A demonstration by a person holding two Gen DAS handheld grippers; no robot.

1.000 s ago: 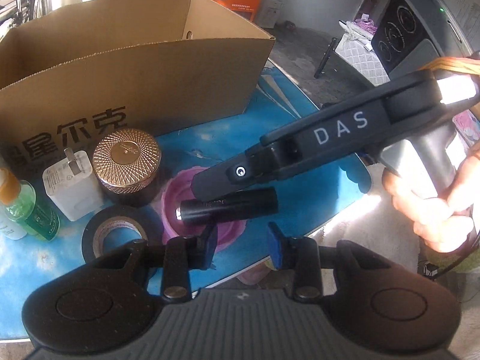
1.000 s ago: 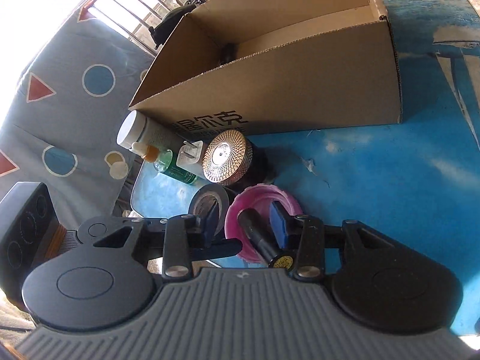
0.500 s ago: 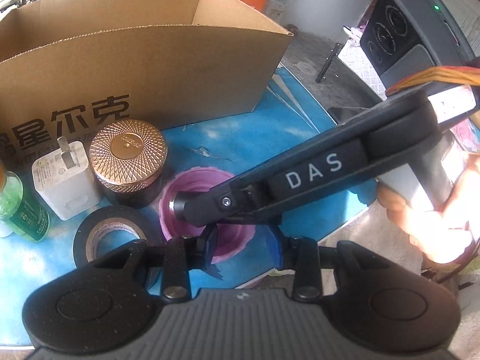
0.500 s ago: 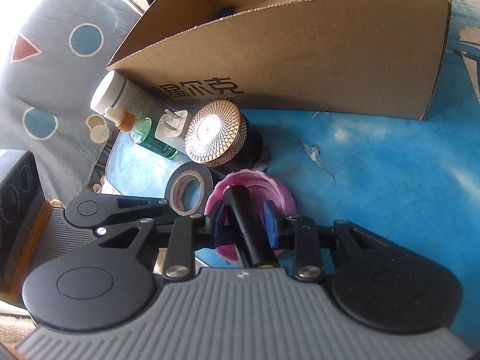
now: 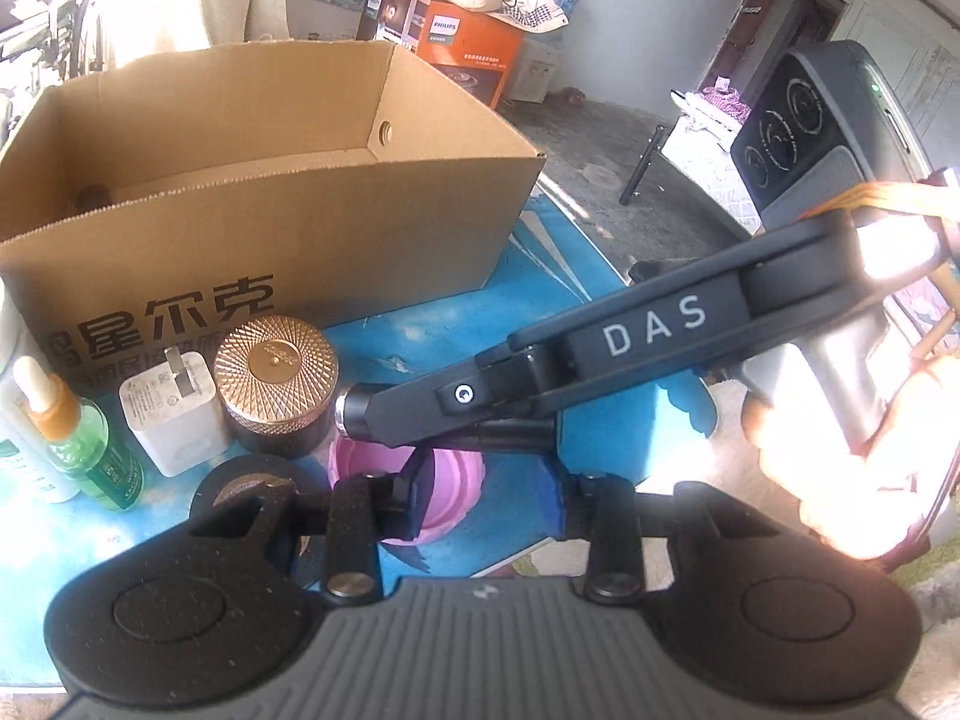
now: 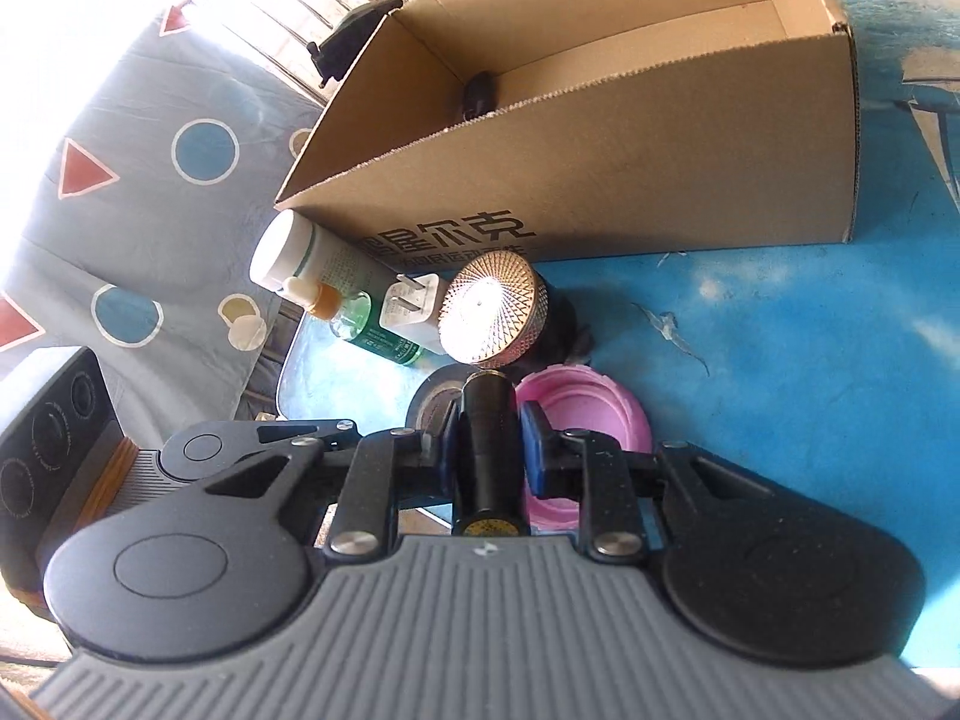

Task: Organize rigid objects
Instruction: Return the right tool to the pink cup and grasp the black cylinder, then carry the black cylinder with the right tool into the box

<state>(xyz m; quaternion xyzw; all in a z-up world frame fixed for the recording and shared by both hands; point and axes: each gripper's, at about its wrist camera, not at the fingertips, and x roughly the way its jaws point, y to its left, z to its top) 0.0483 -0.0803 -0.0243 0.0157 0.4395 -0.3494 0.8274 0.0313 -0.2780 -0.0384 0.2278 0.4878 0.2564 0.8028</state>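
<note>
My right gripper (image 6: 487,450) is shut on a black cylindrical flashlight (image 6: 487,426) and holds it above the pink bowl (image 6: 585,414). In the left wrist view the right gripper's arm crosses the frame, with the flashlight's tip (image 5: 354,408) showing at its end over the pink bowl (image 5: 447,480). My left gripper (image 5: 486,492) is open and empty, low over the bowl. The open cardboard box (image 5: 252,192) stands behind; it also shows in the right wrist view (image 6: 630,138), with a dark object (image 6: 477,96) inside.
On the blue table (image 6: 810,390) in front of the box stand a copper-lidded jar (image 5: 276,384), a white charger (image 5: 171,420), a green bottle (image 5: 90,450), a white tube (image 6: 300,258) and a black tape roll (image 5: 240,480). The table edge is near.
My right gripper closed on the flashlight lying in the pink bowl and lifted it up and toward the box. The left gripper rose slightly and stayed open.
</note>
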